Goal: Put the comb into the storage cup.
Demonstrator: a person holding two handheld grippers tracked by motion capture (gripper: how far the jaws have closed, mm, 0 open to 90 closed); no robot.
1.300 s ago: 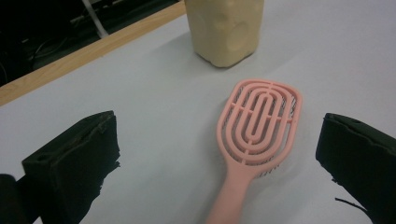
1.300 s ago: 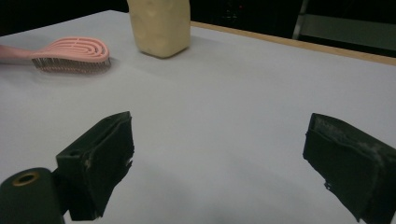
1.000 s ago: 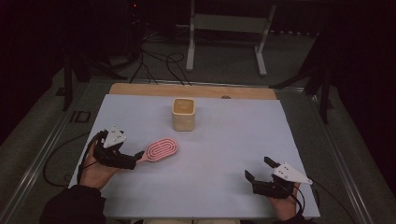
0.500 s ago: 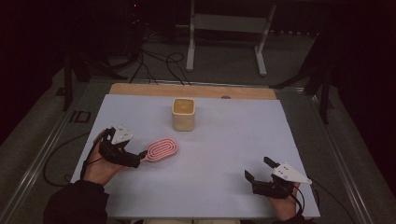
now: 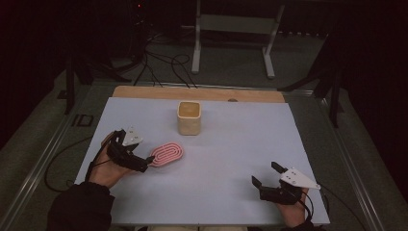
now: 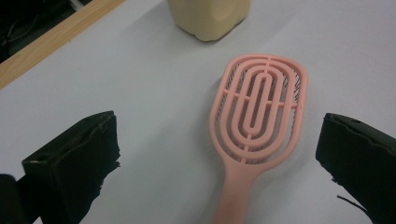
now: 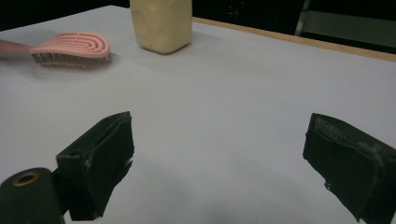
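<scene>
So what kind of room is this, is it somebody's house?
Probably not a house; more likely a lab or workshop. A white-topped work table stands in a dark room, black cables trail over the floor, and a grey metal stand sits behind.

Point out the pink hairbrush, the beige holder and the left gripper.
pink hairbrush (image 6: 258, 109): left gripper view, middle of its head.
beige holder (image 5: 189, 123): high view, front wall.
left gripper (image 5: 142, 163): high view, between its jaw tips.
</scene>
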